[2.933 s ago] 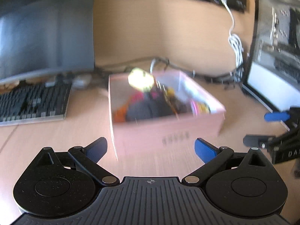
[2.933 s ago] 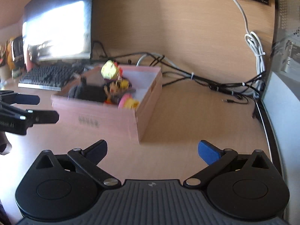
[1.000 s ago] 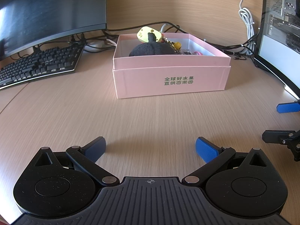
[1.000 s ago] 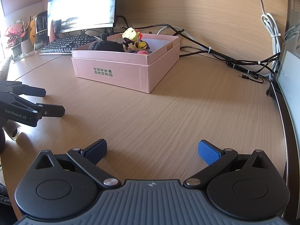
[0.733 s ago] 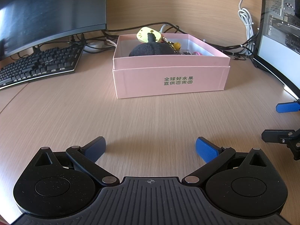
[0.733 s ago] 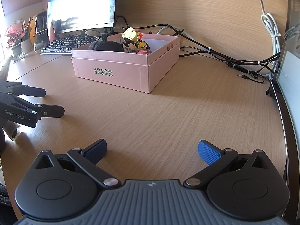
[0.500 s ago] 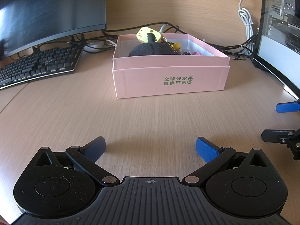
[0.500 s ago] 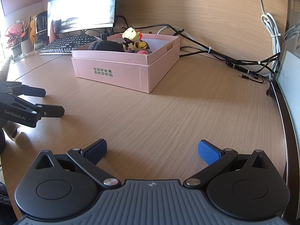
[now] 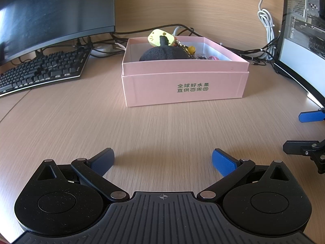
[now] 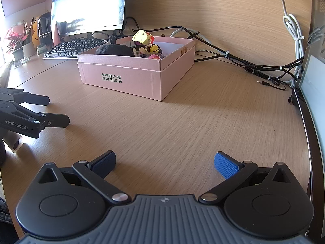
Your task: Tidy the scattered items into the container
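A pink cardboard box [image 9: 182,87] with green print stands on the wooden desk; it also shows in the right wrist view [image 10: 121,77]. In it lie a black plush toy [image 9: 164,53], a yellow cat-face charm [image 9: 157,37] and small keychain trinkets [image 10: 151,49]. My left gripper [image 9: 162,160] is open and empty, low over the desk, well short of the box. My right gripper [image 10: 165,161] is open and empty, to the box's right front. Each gripper shows at the edge of the other's view.
A black keyboard [image 9: 40,71] and a monitor [image 9: 50,16] stand at the back left. Cables [image 10: 243,63] run along the back wall. A second monitor [image 9: 304,40] stands at the right. A potted plant [image 10: 16,42] sits at the far left.
Since 2.9 s ago both grippers have pulled back from the box and dropped low over the desk. Over the last second nothing has visibly moved.
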`<state>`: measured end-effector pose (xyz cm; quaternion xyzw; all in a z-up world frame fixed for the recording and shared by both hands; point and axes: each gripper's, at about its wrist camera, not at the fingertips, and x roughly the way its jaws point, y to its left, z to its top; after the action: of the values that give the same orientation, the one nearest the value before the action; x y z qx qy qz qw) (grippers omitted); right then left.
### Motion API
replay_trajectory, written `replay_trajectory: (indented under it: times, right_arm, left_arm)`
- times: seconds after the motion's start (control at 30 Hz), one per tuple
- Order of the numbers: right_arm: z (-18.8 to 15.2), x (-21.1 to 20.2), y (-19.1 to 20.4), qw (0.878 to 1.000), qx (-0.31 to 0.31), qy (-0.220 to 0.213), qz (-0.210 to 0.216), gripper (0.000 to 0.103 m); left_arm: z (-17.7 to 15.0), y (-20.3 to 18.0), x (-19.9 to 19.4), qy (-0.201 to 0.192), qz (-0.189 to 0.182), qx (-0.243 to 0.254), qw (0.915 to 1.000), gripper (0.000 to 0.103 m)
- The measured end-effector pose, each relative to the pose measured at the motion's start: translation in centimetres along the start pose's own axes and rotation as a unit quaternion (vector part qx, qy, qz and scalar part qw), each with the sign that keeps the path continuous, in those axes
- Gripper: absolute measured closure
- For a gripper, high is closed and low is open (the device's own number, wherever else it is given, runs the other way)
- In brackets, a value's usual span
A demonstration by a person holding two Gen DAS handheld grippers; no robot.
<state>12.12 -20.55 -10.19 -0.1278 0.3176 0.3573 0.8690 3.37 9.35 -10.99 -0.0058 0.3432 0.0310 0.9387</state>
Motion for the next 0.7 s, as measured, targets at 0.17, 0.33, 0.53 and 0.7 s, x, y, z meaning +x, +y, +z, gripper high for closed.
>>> replay_trajectory:
  times: [0.17,0.33,0.53,0.7]
  right_arm:
    - [0.00,0.00,0.00,1.000,0.000,0.000,0.000,0.000]
    - [0.00,0.00,0.00,1.000,0.000,0.000,0.000,0.000]
    - [0.00,-0.01,-0.01,1.000,0.000,0.000,0.000,0.000]
    - [0.00,0.00,-0.01,1.000,0.000,0.000,0.000,0.000]
  left_arm:
    - [-0.02,-0.03,-0.02,0.000,0.001,0.000,1.0000,0.000]
    - [0.00,-0.05,0.00,0.000,0.001,0.000,1.0000,0.000]
    - [-0.01,-0.03,-0.01,0.000,0.000,0.000,1.0000,0.000]
    - [0.03,-0.03,0.01,0.002,-0.002,0.002,1.0000,0.000]
